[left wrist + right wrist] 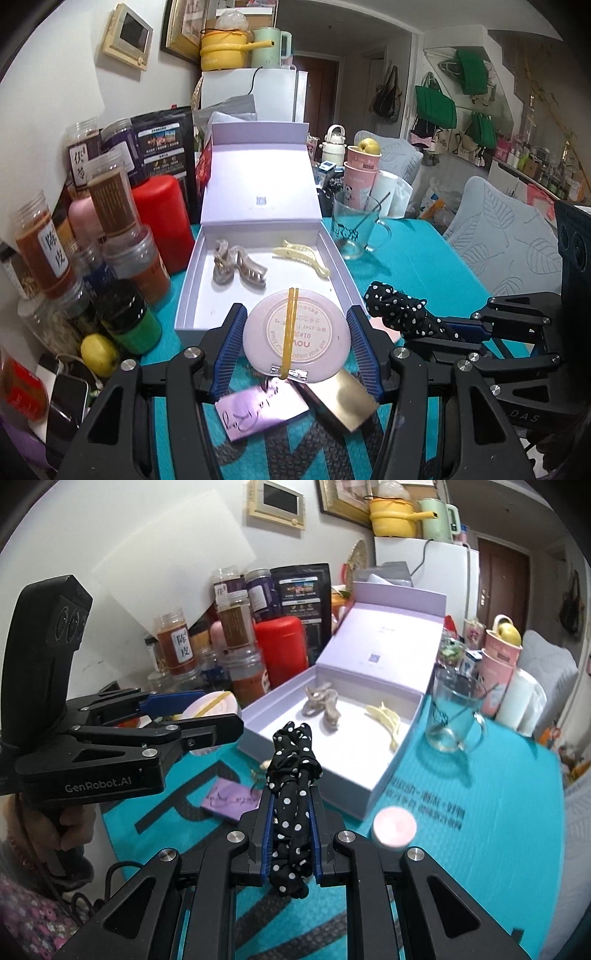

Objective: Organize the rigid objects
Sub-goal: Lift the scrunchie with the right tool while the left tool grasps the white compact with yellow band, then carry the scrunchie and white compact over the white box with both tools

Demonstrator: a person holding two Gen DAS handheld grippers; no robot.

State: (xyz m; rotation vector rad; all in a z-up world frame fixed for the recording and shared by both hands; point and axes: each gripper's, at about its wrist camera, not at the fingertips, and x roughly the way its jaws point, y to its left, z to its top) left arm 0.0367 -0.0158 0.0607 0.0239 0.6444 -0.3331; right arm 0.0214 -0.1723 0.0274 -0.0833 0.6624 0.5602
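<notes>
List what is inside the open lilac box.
Inside the lilac box: two beige claw clips and a yellow clip. The held round compact hides its near edge.

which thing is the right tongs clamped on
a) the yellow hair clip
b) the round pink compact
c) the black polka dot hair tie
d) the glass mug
c: the right tongs are shut on the black polka dot hair tie, while the left tongs hold the round pink compact.
</notes>
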